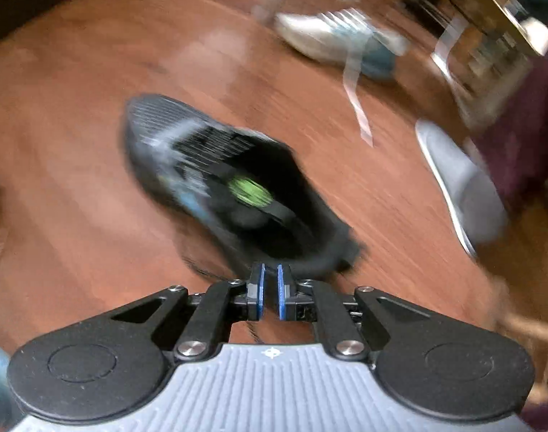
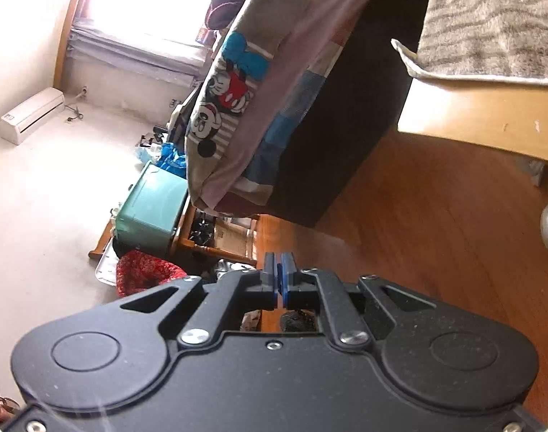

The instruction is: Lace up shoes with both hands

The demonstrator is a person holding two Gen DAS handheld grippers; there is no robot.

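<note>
Just beyond the closed, empty left gripper (image 1: 270, 289), the black shoe (image 1: 230, 187) looks light and soft, its thin limp laces best pinched near the eyelets, while the right gripper (image 2: 278, 280), also closed on nothing, points away from it.

Home bedroom, bed (image 2: 490, 115), cartoon-print bedding (image 2: 230, 82), wood floor (image 2: 418, 216), window (image 2: 147, 0)

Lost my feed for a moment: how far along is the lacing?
Done: nothing I can confirm; blur hides the black shoe's laces. In hand: nothing. The left gripper is shut and empty just short of that shoe; the right gripper is shut, facing the room with no shoe ahead. Left: apparently the whole lacing. A white shoe lies farther off, its lace trailing loose.
</note>
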